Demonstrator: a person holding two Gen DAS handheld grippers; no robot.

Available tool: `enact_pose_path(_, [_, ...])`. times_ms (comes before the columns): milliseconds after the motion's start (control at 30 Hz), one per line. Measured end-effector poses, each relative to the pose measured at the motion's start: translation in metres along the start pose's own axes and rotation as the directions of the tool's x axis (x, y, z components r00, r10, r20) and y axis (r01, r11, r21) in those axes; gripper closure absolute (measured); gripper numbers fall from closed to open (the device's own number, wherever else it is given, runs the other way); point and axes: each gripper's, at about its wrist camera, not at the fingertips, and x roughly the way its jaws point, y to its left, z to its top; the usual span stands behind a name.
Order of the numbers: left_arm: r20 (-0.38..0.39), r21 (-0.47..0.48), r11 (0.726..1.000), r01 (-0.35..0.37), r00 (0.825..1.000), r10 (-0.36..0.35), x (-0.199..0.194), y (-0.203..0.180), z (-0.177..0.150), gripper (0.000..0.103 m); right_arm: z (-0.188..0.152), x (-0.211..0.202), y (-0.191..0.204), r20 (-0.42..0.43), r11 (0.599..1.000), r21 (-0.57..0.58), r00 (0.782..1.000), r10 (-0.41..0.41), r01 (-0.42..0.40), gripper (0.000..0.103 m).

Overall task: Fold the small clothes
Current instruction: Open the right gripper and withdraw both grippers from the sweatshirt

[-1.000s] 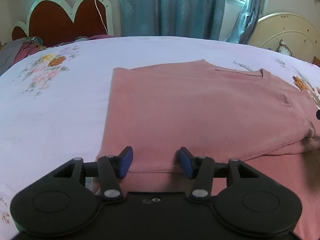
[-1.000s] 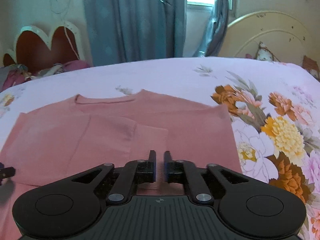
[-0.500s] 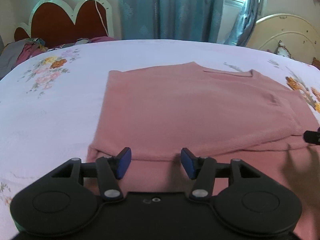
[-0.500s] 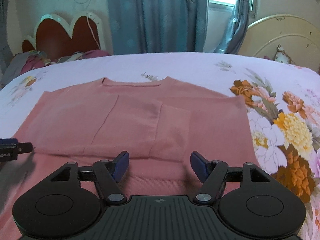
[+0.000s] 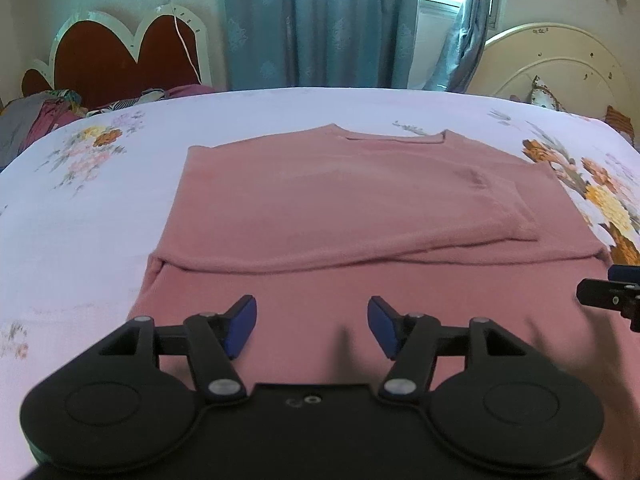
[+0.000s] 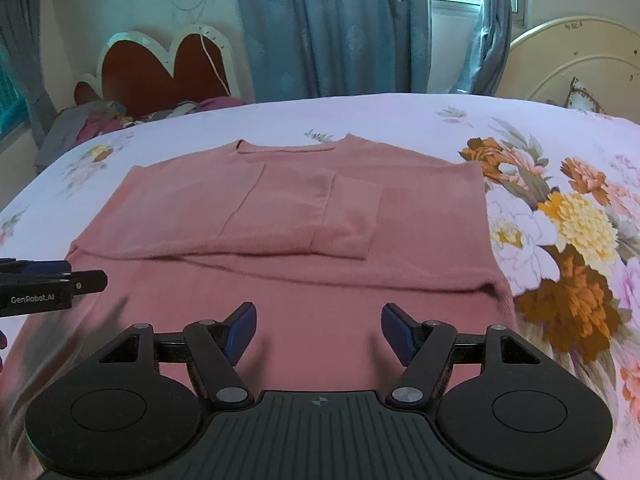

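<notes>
A pink sweater [image 5: 340, 200] lies flat on the floral bedsheet [image 5: 80, 220], collar at the far end and sleeves folded in over its front. A layered edge runs across its width, with more pink cloth nearer me. My left gripper [image 5: 312, 312] hovers over that near cloth, its jaws opening with nothing between them. In the right wrist view the sweater [image 6: 280, 208] shows the same fold, and my right gripper [image 6: 319, 316] stands open and empty over the near right part. Each gripper shows in the other's view: the right gripper [image 5: 612, 296] and the left gripper [image 6: 86, 276].
A heart-shaped red headboard [image 5: 120, 60] and a pile of clothes [image 5: 40, 116] are at the far left. Blue curtains [image 5: 320, 24] hang behind the bed. A cream rounded bed end [image 5: 552, 60] stands at the far right. Bare sheet flanks the sweater.
My right gripper, shut on the sweater's cloth a second ago, has opened and let go. Both grippers have drawn back and slightly up from the sweater's layered edge.
</notes>
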Motion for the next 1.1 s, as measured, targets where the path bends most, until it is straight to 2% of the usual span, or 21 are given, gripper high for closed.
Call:
enact_pose_path(433, [-0.031,0.007,1.0,-0.002,1.0,0.002,-0.044,-0.001,-0.04,0.039,-0.033,-0.041,0.008,-0.01,1.0,-0.013,1.0,0.018,-0.018,0.034])
enact_pose_path(700, [-0.043,-0.002,1.0,0.021,0.999,-0.021,-0.066,0.015,-0.069,0.036,-0.063,-0.073,0.017,-0.006,0.999,0.009,0.999,-0.047,0.047,0.034])
enact_pose_path(1100, [-0.039,-0.031,1.0,0.006,0.999,-0.007,-0.098,0.056,-0.116,0.036,-0.116,-0.11,0.032,-0.045,0.986,0.02,0.986,-0.163,0.164,0.034])
